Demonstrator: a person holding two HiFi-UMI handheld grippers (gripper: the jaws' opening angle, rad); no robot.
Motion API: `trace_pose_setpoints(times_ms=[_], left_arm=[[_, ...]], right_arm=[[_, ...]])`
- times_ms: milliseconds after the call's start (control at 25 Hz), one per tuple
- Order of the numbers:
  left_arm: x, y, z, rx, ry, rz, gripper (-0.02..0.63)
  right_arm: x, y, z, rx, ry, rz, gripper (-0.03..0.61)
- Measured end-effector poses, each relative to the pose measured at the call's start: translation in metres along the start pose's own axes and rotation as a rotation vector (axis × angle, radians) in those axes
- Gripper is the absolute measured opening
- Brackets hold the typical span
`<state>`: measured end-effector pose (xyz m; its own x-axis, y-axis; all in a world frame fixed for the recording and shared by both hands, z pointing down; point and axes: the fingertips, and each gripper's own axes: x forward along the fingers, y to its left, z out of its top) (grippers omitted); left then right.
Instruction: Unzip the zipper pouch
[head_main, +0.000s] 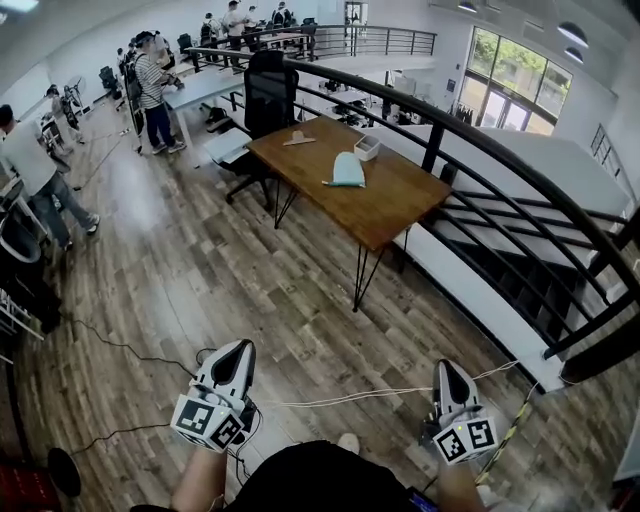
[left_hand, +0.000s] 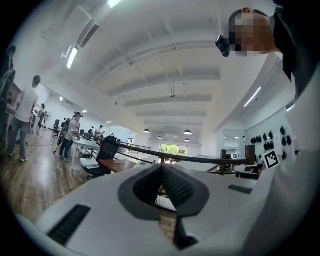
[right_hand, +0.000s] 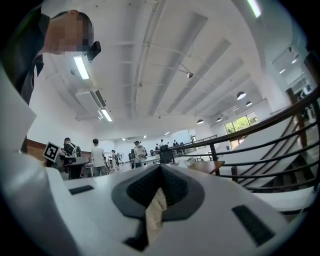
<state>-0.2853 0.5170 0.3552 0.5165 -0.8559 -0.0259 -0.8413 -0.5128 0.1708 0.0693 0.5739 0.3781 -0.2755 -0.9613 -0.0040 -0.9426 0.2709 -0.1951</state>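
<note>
Both grippers are held low and level near the wearer's body, well apart from the table (head_main: 400, 200); the left gripper (head_main: 238, 352) has its jaws pressed together with nothing between them, and the right gripper (head_main: 446, 368) is likewise closed and empty, only floor showing through the slot behind its pads; the pouch (head_main: 348, 170), pale teal, lies on the table top near the middle, zip state too small to tell; just beyond it sits a small white box (head_main: 367, 148), and farther along the top a flat tan piece (head_main: 298, 138), both apart from the pouch; a black chair (head_main: 270, 95) stands at the table's far end; a wide stretch of plank floor (head_main: 200, 270) lies between the grippers and the table, crossed by a thin black cable (head_main: 120, 352) at the left and a pale cord (head_main: 350, 398) running between the two grippers; a black railing (head_main: 480, 150) curves along the table's right side, with stairs (head_main: 500, 260) dropping away behind it; several people (head_main: 152, 90) stand at the far left, by a white desk (head_main: 200, 88), well away from the table.
</note>
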Motion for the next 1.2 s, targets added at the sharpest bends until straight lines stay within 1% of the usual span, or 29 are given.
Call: trace_pose_setpoints(times_ms=[160,200,240,320,360,400,440,520,680,880,1040,1160,1200], left_arm=[[0.0,-0.004,0.008,-0.025,-0.032,0.001,0.014],[0.001,-0.005,0.011,-0.03,-0.042,0.001,0.014],[0.001,-0.007,0.014,-0.027,-0.053,0.0,0.014],[0.005,-0.012,0.018,-0.003,-0.071,-0.006,0.023],[0.008,-0.015,0.018,0.01,-0.072,-0.013,0.088],[0.012,-0.018,0.017,0.018,-0.065,-0.019,0.194],[0.014,-0.02,0.014,0.022,-0.056,-0.02,0.232],[0.017,-0.024,0.01,0.023,-0.043,-0.013,0.267],[0.027,-0.033,0.007,0.021,-0.041,0.0,0.273],[0.042,-0.058,0.005,0.031,-0.05,0.023,0.278],[0.049,-0.076,-0.001,0.019,-0.056,0.051,0.278],[0.051,-0.087,-0.008,0.029,-0.038,0.056,0.276],[0.052,-0.089,-0.009,0.036,-0.031,0.055,0.276]], right_arm=[[0.002,0.004,0.007,-0.02,-0.027,0.009,-0.003],[0.003,0.005,0.011,-0.016,-0.04,0.018,0.048],[0.004,0.006,0.015,-0.007,-0.054,0.026,0.131],[0.007,0.005,0.022,0.008,-0.079,0.037,0.253],[0.009,0.004,0.025,0.012,-0.088,0.04,0.318],[0.01,0.002,0.026,0.016,-0.093,0.044,0.367],[0.011,0.0,0.027,0.02,-0.096,0.05,0.378],[0.008,-0.002,0.028,0.03,-0.097,0.063,0.387],[0.002,-0.015,0.032,0.027,-0.102,0.078,0.388],[-0.003,-0.042,0.036,0.035,-0.094,0.107,0.4],[-0.005,-0.063,0.04,0.041,-0.101,0.123,0.399],[-0.005,-0.076,0.036,0.046,-0.08,0.129,0.394],[-0.004,-0.081,0.033,0.051,-0.069,0.129,0.382]])
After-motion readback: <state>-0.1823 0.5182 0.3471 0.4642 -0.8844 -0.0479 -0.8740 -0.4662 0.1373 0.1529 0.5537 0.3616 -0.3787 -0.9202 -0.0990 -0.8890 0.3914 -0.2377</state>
